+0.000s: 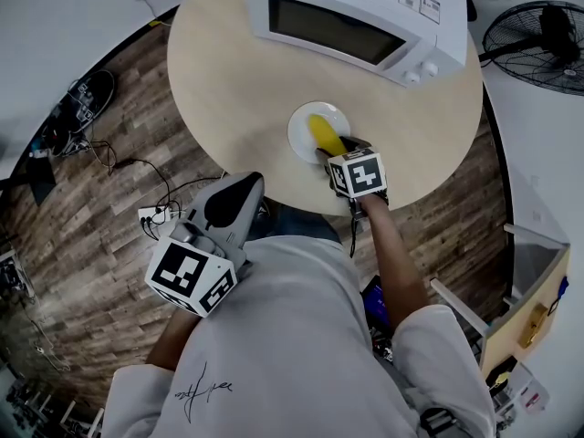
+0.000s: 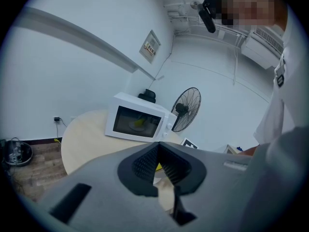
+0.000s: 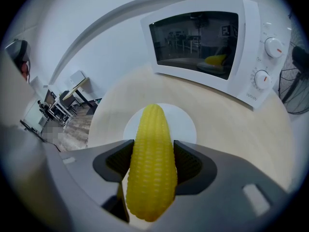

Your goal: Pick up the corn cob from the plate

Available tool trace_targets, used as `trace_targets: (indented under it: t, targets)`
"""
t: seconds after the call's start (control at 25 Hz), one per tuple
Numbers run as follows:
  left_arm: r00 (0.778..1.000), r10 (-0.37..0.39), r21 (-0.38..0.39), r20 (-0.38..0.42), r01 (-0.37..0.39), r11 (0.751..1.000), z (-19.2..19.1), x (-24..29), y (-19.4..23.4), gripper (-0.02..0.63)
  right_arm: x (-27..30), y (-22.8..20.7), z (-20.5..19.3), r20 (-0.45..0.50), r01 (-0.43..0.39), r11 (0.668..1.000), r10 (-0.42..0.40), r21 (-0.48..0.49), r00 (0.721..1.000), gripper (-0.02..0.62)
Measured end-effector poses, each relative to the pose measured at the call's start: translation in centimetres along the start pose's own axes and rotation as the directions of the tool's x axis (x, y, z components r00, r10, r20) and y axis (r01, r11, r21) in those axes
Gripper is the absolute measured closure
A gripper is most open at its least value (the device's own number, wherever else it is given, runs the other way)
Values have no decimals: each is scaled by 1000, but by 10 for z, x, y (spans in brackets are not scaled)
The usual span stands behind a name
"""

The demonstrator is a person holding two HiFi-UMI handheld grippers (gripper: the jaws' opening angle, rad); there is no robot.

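Over the plate (image 1: pixel 298 124), the outstretched right gripper (image 1: pixel 339 150) clamps the corn cob (image 1: pixel 321 131); left gripper (image 1: pixel 241 192) idles, jaws together

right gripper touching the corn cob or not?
Touching. The right gripper view shows the right gripper with both jaws pressed against the sides of the corn cob, no gap either side.

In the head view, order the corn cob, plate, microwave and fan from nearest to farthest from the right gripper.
1. corn cob, between the jaws.
2. plate, just under the cob.
3. microwave, farther back.
4. fan, far right.
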State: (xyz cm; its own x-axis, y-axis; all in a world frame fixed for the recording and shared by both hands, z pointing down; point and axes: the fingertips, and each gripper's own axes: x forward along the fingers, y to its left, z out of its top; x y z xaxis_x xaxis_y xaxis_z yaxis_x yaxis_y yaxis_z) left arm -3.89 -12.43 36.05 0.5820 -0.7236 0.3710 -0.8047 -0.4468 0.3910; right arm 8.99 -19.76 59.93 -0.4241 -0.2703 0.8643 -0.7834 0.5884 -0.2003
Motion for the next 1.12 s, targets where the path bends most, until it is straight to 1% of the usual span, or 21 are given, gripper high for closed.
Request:
trace_targets:
  t: [0.6, 1.12]
  targets:
    - [1000, -7, 7, 23, 7, 1000, 3, -8, -6, 603, -15, 13, 9, 60, -7, 1000, 5, 29, 998, 325]
    - [999, 13, 8, 40, -13, 1000, -1, -24, -3, 603, -35, 21, 7, 104, 11, 999, -16, 47, 994, 325]
